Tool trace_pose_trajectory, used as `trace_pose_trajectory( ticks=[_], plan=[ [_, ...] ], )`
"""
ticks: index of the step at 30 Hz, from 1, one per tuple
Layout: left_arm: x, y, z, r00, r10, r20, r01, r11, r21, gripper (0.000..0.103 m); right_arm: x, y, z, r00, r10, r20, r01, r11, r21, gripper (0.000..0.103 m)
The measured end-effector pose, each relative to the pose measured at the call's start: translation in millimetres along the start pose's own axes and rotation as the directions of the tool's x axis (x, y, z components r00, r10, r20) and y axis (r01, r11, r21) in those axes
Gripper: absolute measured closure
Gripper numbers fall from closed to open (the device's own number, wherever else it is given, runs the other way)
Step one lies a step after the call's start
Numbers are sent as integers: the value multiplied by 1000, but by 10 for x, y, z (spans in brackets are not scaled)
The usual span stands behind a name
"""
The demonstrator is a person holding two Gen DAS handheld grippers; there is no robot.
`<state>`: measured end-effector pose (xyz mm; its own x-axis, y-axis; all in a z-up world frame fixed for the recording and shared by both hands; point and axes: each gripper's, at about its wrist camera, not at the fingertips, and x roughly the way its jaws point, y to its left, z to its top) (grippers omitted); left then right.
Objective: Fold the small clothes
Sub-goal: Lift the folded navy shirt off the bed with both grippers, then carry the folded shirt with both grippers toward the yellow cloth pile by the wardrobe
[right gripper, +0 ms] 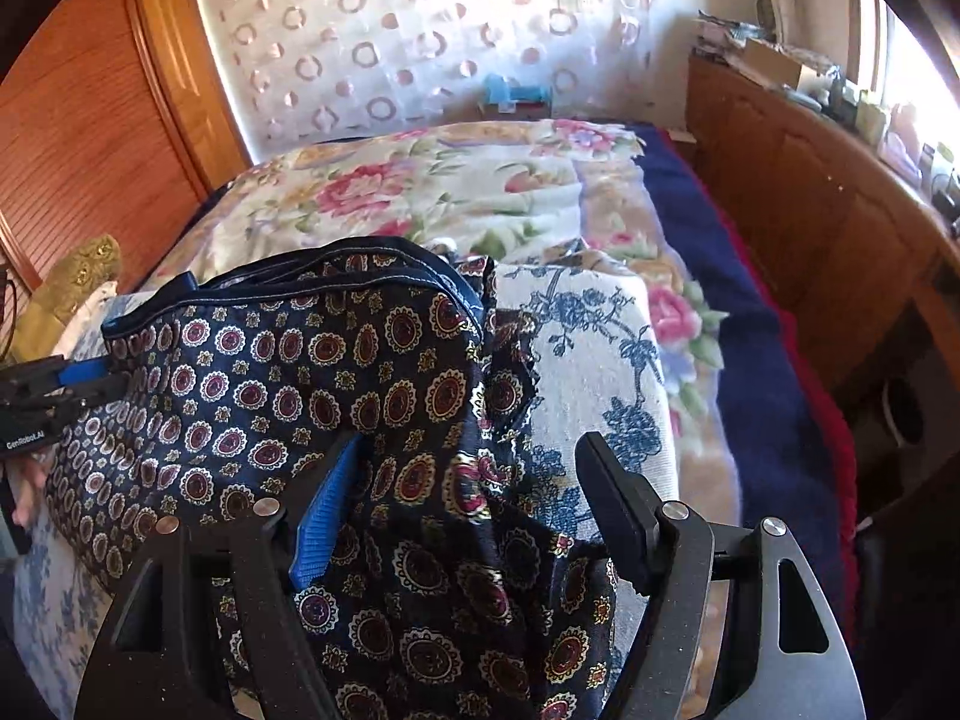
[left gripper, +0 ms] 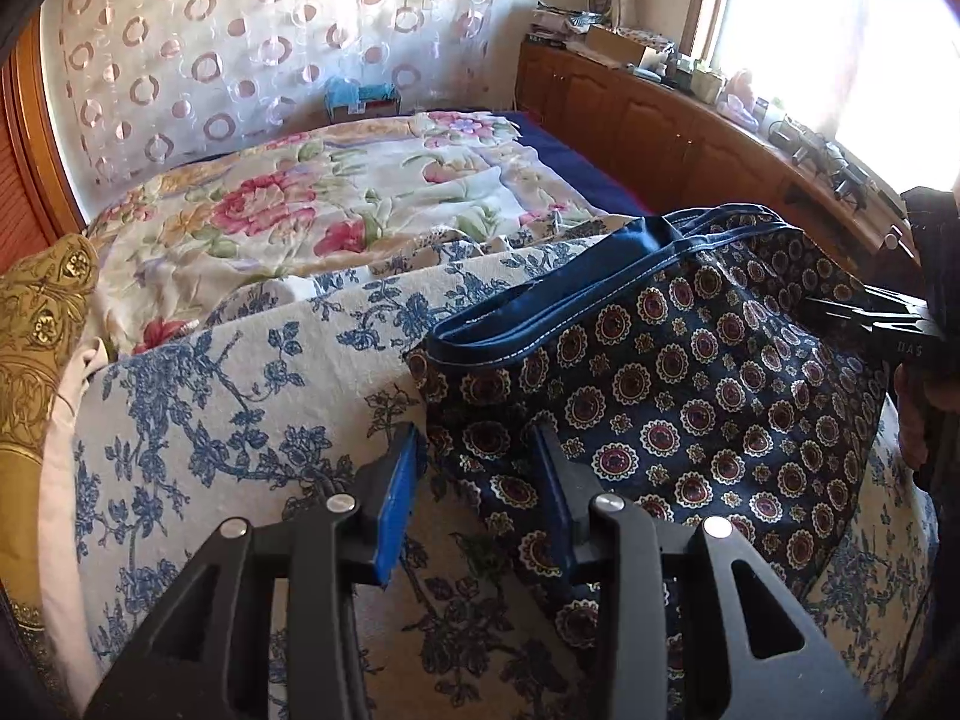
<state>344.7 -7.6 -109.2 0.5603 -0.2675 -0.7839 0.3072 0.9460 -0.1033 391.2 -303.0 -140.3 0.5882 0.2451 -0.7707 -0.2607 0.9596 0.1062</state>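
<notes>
A small navy garment point(left gripper: 690, 396) with red and cream medallions and a plain blue waistband point(left gripper: 576, 294) lies on a white cloth with blue flowers point(left gripper: 240, 396) on the bed. My left gripper point(left gripper: 480, 462) is open, its blue-padded fingers point(left gripper: 396, 504) astride the garment's left edge. My right gripper point(right gripper: 474, 474) is open over the garment's right side point(right gripper: 288, 384), with fabric between the fingers. Each gripper shows at the edge of the other's view, the right one point(left gripper: 888, 324) and the left one point(right gripper: 54, 390).
A floral quilt point(left gripper: 312, 204) and a navy blanket point(right gripper: 720, 276) cover the bed beyond. A gold cushion point(left gripper: 36, 324) lies at the left. A cluttered wooden cabinet point(left gripper: 690, 120) runs along the right under a bright window. A curtain point(left gripper: 240, 42) hangs behind.
</notes>
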Motion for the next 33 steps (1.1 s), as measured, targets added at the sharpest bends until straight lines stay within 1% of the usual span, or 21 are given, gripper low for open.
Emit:
trace_pose_trajectory(
  ticks=[4,7,11,18,24,29,30,31,32,33],
  plan=[
    [9,-6,-25,1000,7,25,-7,1000,11,63,15,30,-23,1000,-3,10,3,1000,-10,28],
    [23,-15,-25,1000,7,23,-7,1000,10,61,14,72,-45,1000,-13,12,14,1000,-28,28],
    [50,-68,-4,1000,21,18,-22,999,26,54,35,99,-45,999,-31,9,31,999,-41,28],
    [81,-70,51,999,29,20,-30,999,21,52,36,149,-56,999,-42,8,42,998,-48,28],
    [131,-31,144,1000,-2,12,2,1000,23,52,44,151,-49,999,-41,8,42,998,-48,28],
    [159,38,217,999,-45,3,45,999,-17,53,47,150,-53,999,-39,8,40,998,-48,29],
    [164,42,225,999,-47,4,47,999,-18,53,47,155,-54,999,-39,8,39,998,-48,30],
    [164,41,225,999,-49,6,49,999,-19,53,47,152,-51,999,-35,8,35,998,-49,33],
    [167,40,223,998,-54,10,54,998,-20,58,42,155,-54,1000,-27,9,27,998,-51,35],
    [166,43,221,998,-62,12,62,998,-23,68,37,162,-53,1000,-19,10,19,998,-53,38]
  ],
)
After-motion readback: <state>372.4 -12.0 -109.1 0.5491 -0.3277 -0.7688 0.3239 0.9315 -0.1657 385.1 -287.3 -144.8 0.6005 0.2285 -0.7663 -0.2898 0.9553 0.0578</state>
